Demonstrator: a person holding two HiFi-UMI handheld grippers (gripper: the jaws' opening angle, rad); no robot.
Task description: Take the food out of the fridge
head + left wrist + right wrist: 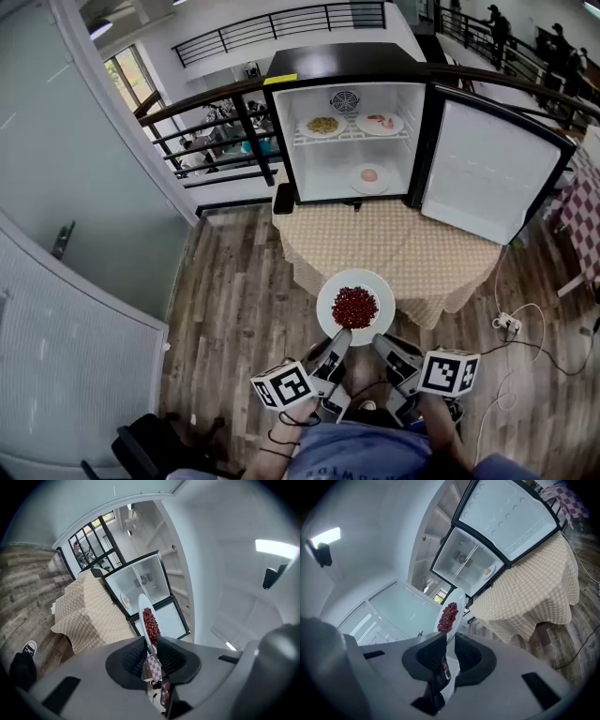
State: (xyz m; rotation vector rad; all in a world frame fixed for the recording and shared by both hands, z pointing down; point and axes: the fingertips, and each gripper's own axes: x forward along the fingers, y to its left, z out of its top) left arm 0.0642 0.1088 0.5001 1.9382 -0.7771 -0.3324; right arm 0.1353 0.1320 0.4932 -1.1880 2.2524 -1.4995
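Note:
A white plate point(355, 307) heaped with dark red food is held in the air in front of the table, close to my body. My left gripper point(340, 337) is shut on its near-left rim and my right gripper point(380, 341) on its near-right rim. In the left gripper view the plate point(146, 618) stands edge-on between the pads of the left gripper point(150, 654). The right gripper view shows the plate point(452, 613) rim pinched by the right gripper point(447, 654). The open fridge point(349, 122) on the table holds three more plates: yellow food point(322, 125), pink food point(380, 122), and one point(369, 177) on the fridge floor.
The fridge door point(489, 167) swings open to the right. A round table with a checked yellow cloth point(394, 251) stands between me and the fridge. A black railing point(216, 131) runs behind, a glass wall point(56, 178) at left. A power strip and cables point(511, 324) lie on the wooden floor at right.

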